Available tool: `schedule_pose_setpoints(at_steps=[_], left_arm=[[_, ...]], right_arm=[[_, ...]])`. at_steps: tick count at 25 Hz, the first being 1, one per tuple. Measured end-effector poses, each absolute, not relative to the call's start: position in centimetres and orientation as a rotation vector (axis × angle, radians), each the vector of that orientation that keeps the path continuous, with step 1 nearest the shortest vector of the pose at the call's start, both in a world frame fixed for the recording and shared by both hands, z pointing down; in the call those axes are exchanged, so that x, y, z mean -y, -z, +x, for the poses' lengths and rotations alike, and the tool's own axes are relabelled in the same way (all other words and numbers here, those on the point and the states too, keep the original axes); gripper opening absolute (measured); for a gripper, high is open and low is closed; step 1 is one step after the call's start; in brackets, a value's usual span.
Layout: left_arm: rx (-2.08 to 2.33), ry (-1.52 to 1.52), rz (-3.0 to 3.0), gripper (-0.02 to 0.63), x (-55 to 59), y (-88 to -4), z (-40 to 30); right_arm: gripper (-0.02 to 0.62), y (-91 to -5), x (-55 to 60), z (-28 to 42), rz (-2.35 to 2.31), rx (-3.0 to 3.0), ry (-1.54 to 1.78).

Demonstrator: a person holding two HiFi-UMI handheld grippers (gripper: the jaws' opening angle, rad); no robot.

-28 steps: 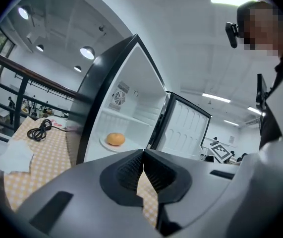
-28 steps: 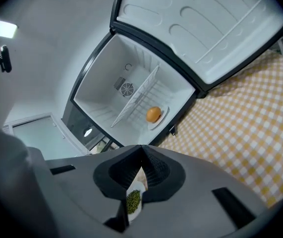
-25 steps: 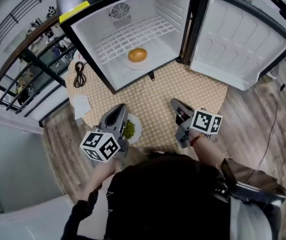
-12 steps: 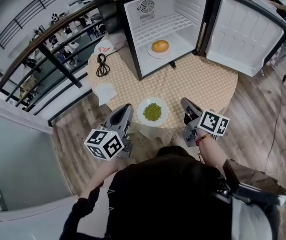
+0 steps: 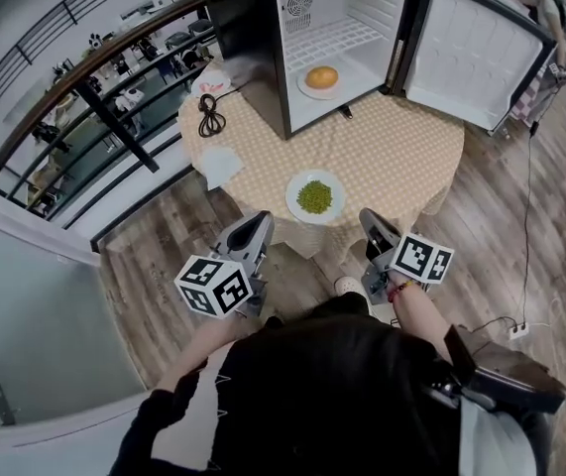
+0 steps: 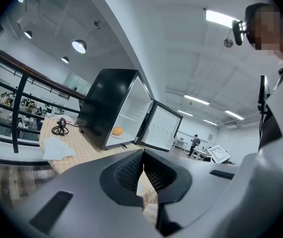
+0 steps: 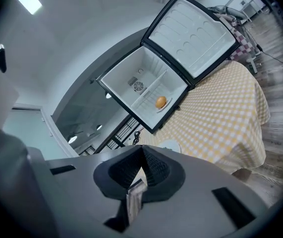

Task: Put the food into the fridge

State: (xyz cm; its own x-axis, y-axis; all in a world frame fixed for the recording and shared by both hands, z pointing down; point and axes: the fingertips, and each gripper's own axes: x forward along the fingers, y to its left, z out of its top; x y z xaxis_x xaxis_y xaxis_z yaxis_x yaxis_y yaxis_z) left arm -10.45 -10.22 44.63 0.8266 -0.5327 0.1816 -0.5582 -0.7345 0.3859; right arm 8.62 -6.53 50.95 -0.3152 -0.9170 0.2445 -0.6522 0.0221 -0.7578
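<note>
Left gripper [image 5: 256, 224]: jaws together, nothing in them. Right gripper [image 5: 373, 220]: same, closed and empty. I hold both off the near edge of the table [image 5: 401, 157], over the wood floor. The plate of green food [image 5: 314, 196] sits on the table near that edge, out ahead between the two grippers, touching neither. The fridge [image 5: 248, 28] stands at the far side, door [image 5: 481, 53] swung open, with an orange bun [image 5: 322, 76] on a plate inside.
</note>
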Motion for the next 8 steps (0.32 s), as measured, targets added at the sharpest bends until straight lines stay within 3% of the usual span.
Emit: schedule_pose_setpoints(at_steps=[8], left_arm=[[0.800, -0.040, 2.612, 0.012, 2.6, -45.5, -11.7]], right_arm=[[0.016, -50.9, -0.8, 7.2, -1.618, -2.030, 1.102]])
